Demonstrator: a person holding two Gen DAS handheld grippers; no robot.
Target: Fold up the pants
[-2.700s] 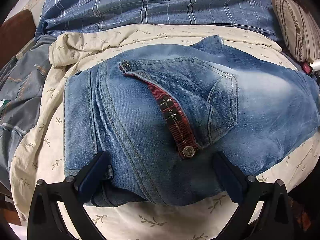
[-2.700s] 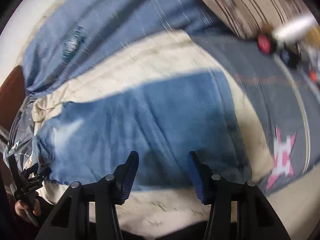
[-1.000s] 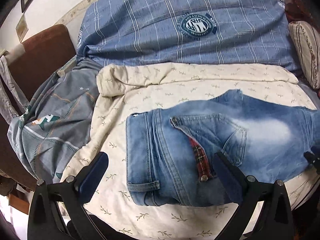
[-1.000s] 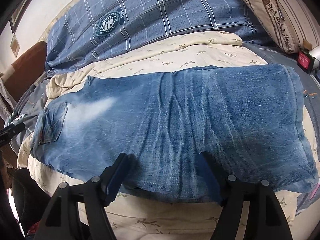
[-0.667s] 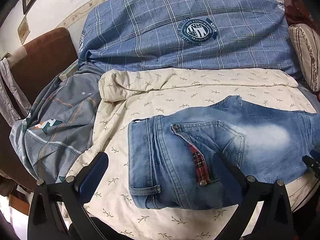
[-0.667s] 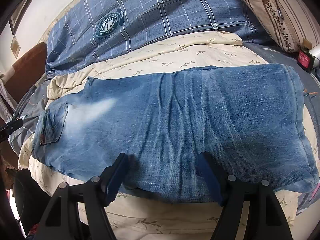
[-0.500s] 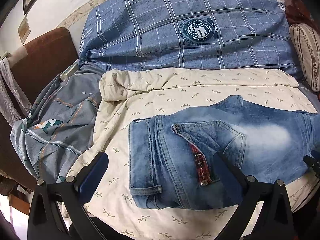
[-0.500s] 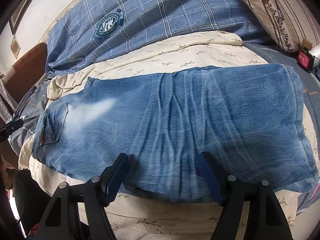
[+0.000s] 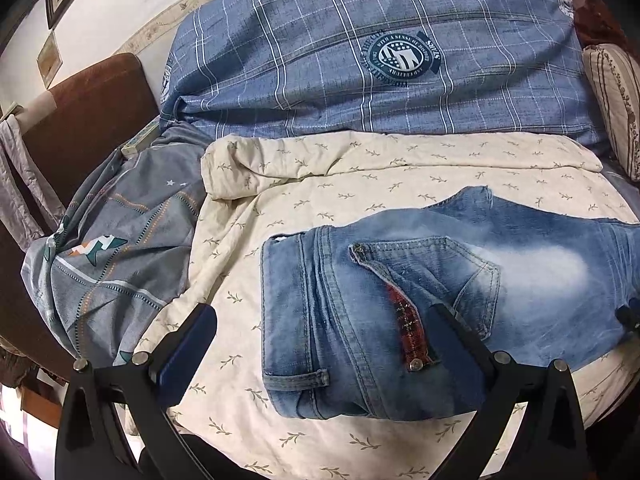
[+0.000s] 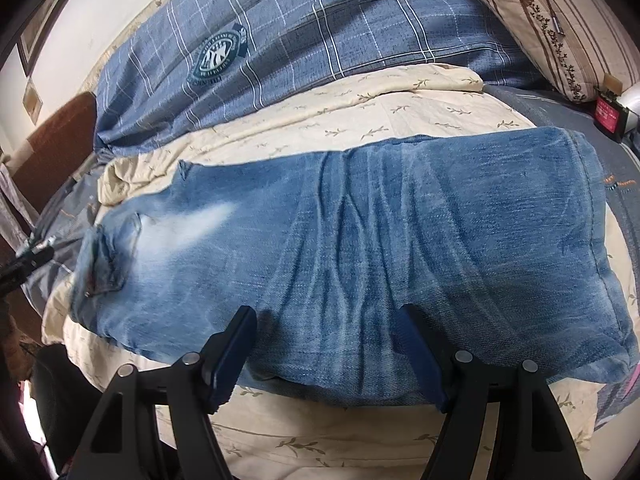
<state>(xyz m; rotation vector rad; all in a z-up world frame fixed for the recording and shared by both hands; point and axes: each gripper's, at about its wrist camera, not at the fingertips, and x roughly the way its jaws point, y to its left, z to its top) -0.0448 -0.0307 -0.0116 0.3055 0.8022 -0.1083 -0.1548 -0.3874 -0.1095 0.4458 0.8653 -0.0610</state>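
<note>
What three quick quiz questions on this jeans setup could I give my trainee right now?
1. True or false: the left gripper is clamped on the jeans.
2. What do the jeans lie on: A) the plaid duvet B) the cream leaf-print quilt C) bare floor?
3. What colour is the pocket trim?

Key: 1 false, both grippers stand open, the right gripper too; 2 B; 3 red.
</note>
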